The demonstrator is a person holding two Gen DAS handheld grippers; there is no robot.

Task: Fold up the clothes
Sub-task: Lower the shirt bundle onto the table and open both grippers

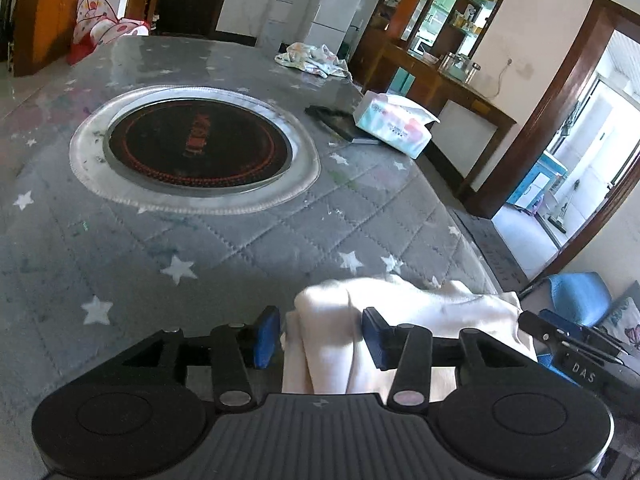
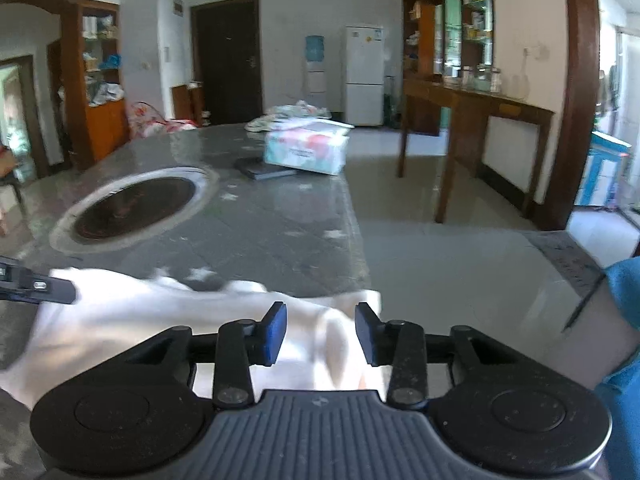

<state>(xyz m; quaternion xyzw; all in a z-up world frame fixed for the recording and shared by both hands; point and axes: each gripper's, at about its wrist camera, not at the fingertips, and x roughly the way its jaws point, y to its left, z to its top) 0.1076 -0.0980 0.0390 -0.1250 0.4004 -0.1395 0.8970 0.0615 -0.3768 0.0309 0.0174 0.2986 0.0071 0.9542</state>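
Note:
A white garment [image 1: 404, 312] lies bunched at the near edge of the grey star-patterned table [image 1: 240, 240]. My left gripper [image 1: 320, 336] is open, its blue pads on either side of a raised fold of the cloth. In the right wrist view the same garment [image 2: 160, 320] spreads across the near table edge. My right gripper [image 2: 320, 332] is open with the cloth between and under its pads. The left gripper's tip [image 2: 36, 286] shows at the far left, over the garment's left end.
A round black hotplate [image 1: 196, 146] is set into the table's middle. A tissue pack [image 1: 394, 124] and a dark book [image 1: 344, 124] lie at the right edge, a crumpled patterned cloth [image 1: 312, 58] at the far end. A wooden sideboard [image 2: 472, 120] stands right of the table.

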